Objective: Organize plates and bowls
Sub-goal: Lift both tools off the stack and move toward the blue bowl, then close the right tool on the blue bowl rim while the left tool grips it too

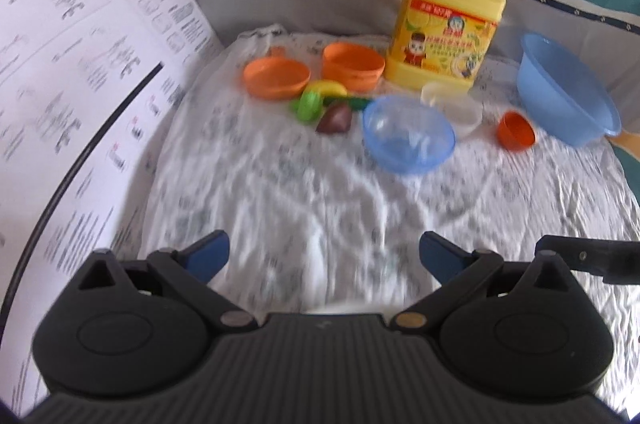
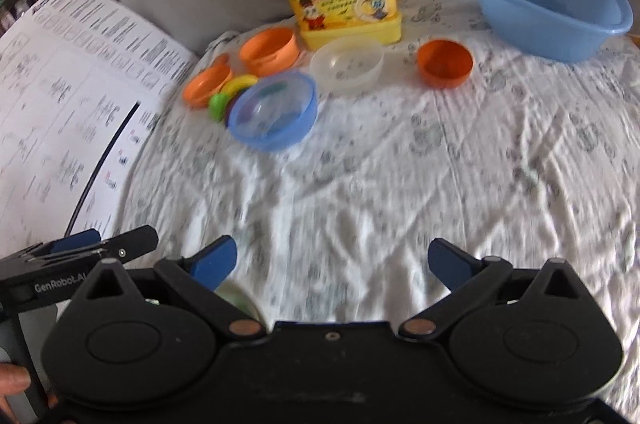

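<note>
While both sets of fingers gaped wide and empty, the left gripper (image 1: pixel 324 256) and right gripper (image 2: pixel 332 262) hung over the cloth-covered surface (image 2: pixel 360 184). Further out at twelve o'clock sat the blue bowl (image 2: pixel 274 112), clear bowl (image 2: pixel 347 64), orange bowl (image 2: pixel 445 63); at eleven o'clock, orange plates (image 2: pixel 208 84).

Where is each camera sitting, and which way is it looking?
Left wrist: sits on the left tongs, facing forward over the cloth toward the blue bowl; its own open fingers show, plus the other tool's tip at right.
Right wrist: sits on the right tongs, facing forward toward the same bowl; open fingers, the left tool and a hand show.
Shared: yellow detergent jug, blue basin, orange dishes.
</note>
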